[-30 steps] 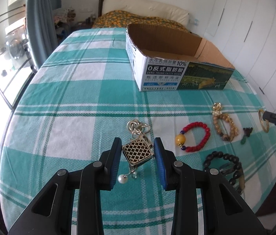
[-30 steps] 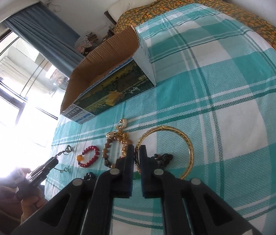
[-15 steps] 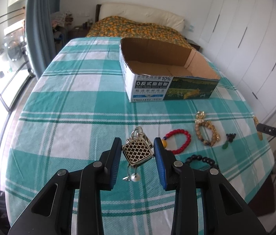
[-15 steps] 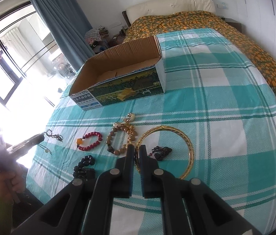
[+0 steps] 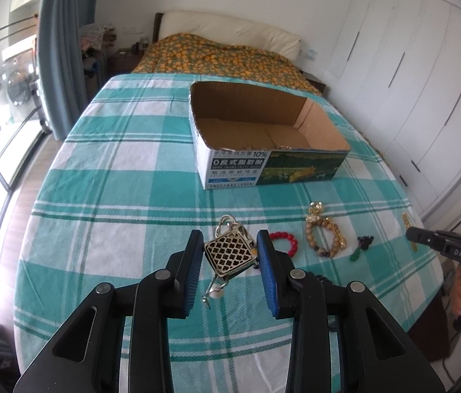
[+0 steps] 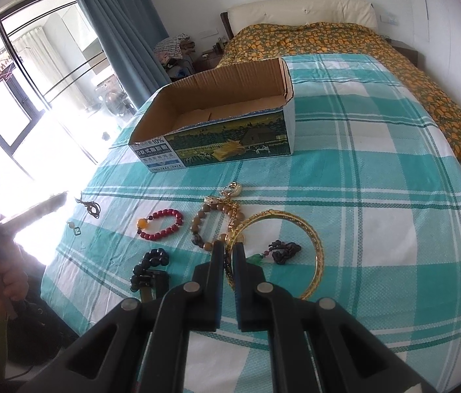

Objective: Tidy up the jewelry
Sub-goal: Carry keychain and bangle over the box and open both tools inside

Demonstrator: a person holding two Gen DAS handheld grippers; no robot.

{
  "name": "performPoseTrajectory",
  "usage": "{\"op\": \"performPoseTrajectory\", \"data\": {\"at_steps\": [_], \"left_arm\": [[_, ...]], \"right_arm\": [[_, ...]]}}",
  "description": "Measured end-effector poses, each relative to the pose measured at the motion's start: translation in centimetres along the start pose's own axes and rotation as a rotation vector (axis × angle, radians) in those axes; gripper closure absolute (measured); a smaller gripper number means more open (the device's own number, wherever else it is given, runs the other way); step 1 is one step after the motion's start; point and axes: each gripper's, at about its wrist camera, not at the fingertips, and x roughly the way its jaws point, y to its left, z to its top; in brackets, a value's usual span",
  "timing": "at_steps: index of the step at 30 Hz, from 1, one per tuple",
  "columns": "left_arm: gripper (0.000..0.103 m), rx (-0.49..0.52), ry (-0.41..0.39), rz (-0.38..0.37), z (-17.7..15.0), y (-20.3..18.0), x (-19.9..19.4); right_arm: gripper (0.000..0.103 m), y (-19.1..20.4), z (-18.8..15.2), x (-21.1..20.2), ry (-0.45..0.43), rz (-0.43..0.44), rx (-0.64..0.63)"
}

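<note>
Both tongs clamp: left tongs [image 5: 230,255] on lattice-metal square pendant [image 5: 229,257], right tongs [image 6: 229,255] on gold bangle [image 6: 309,239].

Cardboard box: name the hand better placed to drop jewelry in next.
Left. Its tool holds the square lattice pendant lifted, facing the open cardboard box. The right tool pinches the gold bangle, which looks flat on the cloth.
</note>
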Motion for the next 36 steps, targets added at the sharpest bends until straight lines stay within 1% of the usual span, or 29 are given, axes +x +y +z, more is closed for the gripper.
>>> {"op": "performPoseTrajectory", "data": {"at_steps": [9,13,16,21,26,31,36], "left_arm": [[0.070,0.000,0.008,-0.016,1.4,-0.6,-0.6],[0.070,0.003,0.011,-0.026,2.7,-1.2,-0.9],[0.070,0.009,0.001,-0.038,4.2,-1.7,-1.4],[0.070,0.039,-0.022,-0.048,7.8,-2.9,-2.2],[0.070,0.062,-0.060,-0.043,11.8,-4.1,-1.6],[0.070,0.065,-0.056,-0.029,15.4,-5.1,1.4],[0.070,0.055,-0.007,-0.001,17.3,-5.5,6.3]], "right_arm": [[0.097,1.8,1.0,-0.1,0.001,0.015,-0.050],[0.097,2.6,2.2,-0.8,-0.015,0.024,-0.085],[0.097,2.9,3.7,-1.2,-0.024,0.024,-0.113],[0.097,3.0,7.5,-1.8,-0.030,0.028,-0.129],[0.097,4.1,12.5,-2.2,-0.066,0.009,-0.173],[0.097,5.0,17.5,-0.1,-0.071,-0.024,-0.227],[0.097,4.7,21.1,4.9,-0.013,-0.081,-0.270]]}}
